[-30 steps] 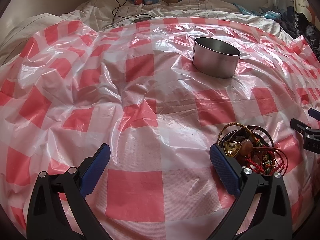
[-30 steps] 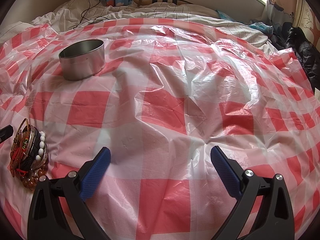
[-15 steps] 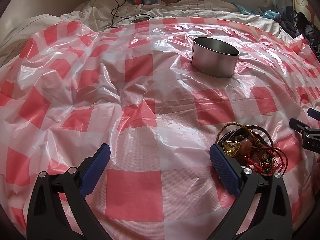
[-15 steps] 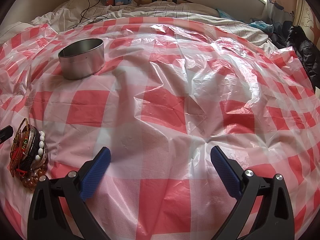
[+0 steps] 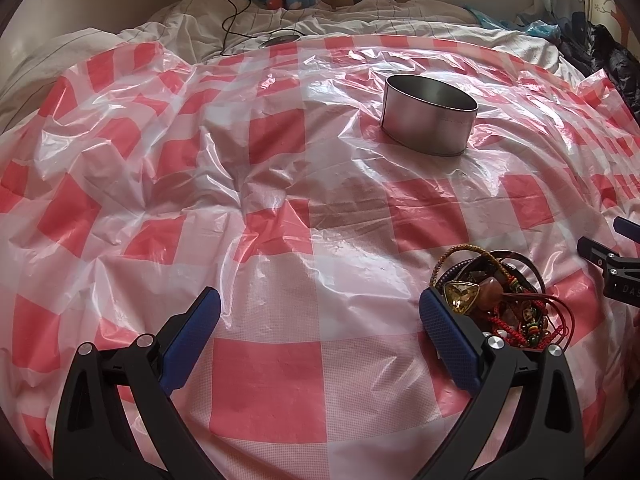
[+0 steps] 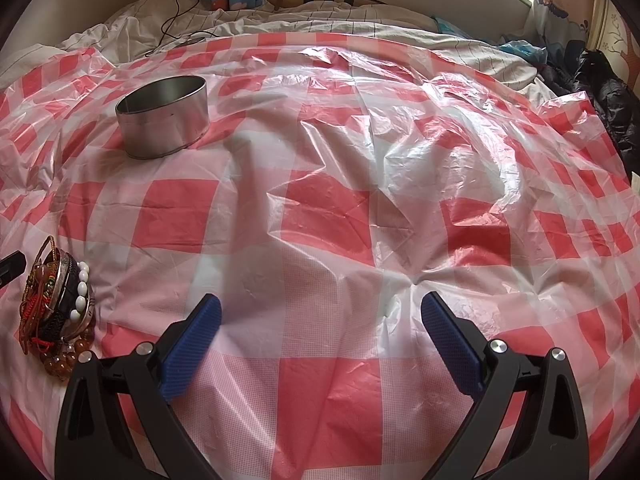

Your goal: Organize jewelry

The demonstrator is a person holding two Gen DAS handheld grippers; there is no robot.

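A tangled pile of jewelry [image 5: 496, 296], with bracelets, beads, red cords and an amber stone, lies on the red-and-white checked plastic sheet [image 5: 264, 384]. It sits just right of my left gripper's right finger. It also shows at the left edge of the right wrist view [image 6: 60, 312], with white beads. A round metal tin [image 5: 428, 120] stands open and upright farther back; it also shows in the right wrist view [image 6: 166, 116]. My left gripper [image 5: 320, 332] is open and empty. My right gripper [image 6: 320, 332] is open and empty over bare sheet.
The sheet covers a bed with rumpled white bedding [image 5: 360, 20] behind it. A black cable [image 5: 232, 20] runs across the bedding. Dark clothing [image 6: 604, 100] lies at the far right. The right gripper's tip [image 5: 612, 268] shows at the left view's right edge.
Both views have barely shifted; the tin and jewelry pile stay where they were. Both grippers remain open.
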